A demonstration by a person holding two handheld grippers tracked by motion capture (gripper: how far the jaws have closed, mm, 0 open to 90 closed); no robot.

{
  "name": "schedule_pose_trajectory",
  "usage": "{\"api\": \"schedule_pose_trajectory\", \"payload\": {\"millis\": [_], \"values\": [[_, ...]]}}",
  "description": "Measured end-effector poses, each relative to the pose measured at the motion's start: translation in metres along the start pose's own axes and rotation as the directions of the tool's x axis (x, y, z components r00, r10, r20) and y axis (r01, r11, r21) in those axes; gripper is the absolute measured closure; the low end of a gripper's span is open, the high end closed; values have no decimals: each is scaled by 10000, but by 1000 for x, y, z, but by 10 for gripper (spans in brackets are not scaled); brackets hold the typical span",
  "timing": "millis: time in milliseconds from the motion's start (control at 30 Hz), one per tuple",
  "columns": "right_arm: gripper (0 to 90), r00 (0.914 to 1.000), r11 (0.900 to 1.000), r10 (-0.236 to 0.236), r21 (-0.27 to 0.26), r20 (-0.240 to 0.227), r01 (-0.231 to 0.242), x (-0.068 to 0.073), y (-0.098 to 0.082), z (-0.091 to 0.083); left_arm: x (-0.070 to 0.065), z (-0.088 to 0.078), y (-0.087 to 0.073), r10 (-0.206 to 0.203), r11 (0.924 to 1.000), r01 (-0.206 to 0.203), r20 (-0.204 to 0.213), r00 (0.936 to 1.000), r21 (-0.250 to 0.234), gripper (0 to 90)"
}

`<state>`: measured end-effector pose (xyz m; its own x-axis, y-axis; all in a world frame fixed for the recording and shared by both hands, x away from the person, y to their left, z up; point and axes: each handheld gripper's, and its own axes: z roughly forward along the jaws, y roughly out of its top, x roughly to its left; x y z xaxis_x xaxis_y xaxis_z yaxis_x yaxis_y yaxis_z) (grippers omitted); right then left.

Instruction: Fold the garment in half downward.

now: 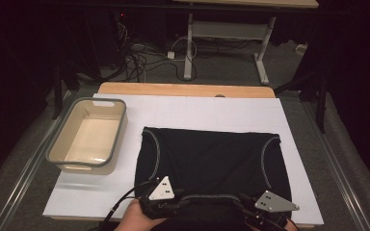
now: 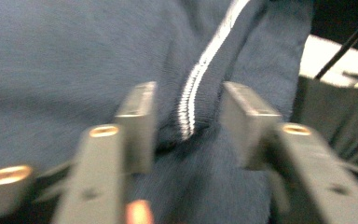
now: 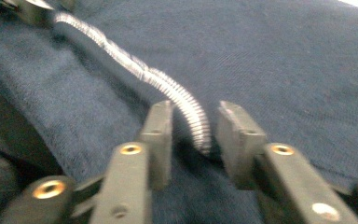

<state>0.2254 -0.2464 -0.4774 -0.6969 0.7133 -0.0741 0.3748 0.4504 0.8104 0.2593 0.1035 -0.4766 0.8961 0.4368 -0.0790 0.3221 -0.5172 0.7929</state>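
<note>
A dark navy knitted garment with pale stitched seams (image 1: pixel 212 154) lies spread flat on the white sheet that covers my wooden desk (image 1: pixel 192 113), its near hem at the desk's near edge, right in front of me. An empty grey-rimmed beige plastic tub (image 1: pixel 89 134) stands to the left of it, apart from the cloth.

My left gripper (image 1: pixel 166 202) sits at the near left part of the hem. In the left gripper view (image 2: pixel 189 126) my jaws stand partly open, with a raised fold of the cloth and its white stitched seam (image 2: pixel 193 93) between them. There is a gap on either side of the fold, so the pads are not pressing on it.

My right gripper (image 1: pixel 265 211) sits at the near right part of the same hem, well apart from the left one. In the right gripper view (image 3: pixel 193 135) the jaws also stand partly open, astride the curved ribbed seam (image 3: pixel 168 84), which runs between the pads and ends just at them. I see space between the pads and the seam, so nothing is clamped there either.
</note>
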Motion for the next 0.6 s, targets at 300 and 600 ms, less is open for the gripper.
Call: {"api": "schedule_pose_trajectory", "payload": {"millis": [300, 600], "values": [[503, 9769, 9838, 1665, -886, 1337, -1555, -36, -19, -35, 52, -32, -28, -1424, 9890, 1291, -2311, 9624, -718, 393], [511, 9347, 9579, 2857, -927, 2115, -2718, -73, -31, -36, 71, -16, -26, -1699, 9822, 1852, -2676, 9484, 327, 560]]}}
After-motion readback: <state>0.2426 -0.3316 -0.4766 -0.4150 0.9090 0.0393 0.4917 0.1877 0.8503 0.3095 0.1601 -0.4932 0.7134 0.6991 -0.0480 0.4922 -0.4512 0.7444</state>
